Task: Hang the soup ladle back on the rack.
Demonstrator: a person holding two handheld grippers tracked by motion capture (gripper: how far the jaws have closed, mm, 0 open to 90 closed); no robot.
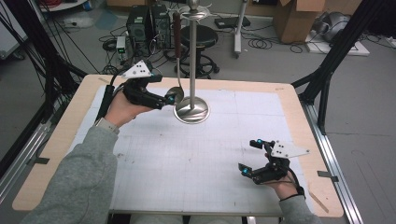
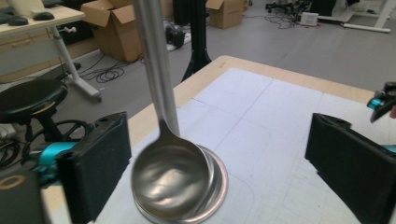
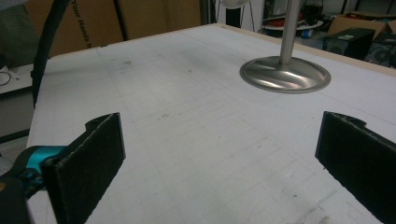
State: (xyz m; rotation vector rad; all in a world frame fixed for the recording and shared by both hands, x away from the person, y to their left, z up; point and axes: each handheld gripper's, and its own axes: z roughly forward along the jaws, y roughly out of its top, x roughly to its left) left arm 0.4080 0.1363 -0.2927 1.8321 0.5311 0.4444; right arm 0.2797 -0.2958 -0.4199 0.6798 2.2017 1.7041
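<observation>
Ladle [image 2: 170, 175] polished metal; stand [image 1: 192, 111] glossy steel; jaws matt black.

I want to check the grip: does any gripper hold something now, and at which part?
Nothing is held. The left gripper is open around the hanging ladle bowl, pads apart from it. The right gripper is open over the table.

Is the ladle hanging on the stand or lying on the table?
Hanging: the ladle dangles upright from the stand, bowl just above the base, between the open left gripper jaws, untouched.
</observation>
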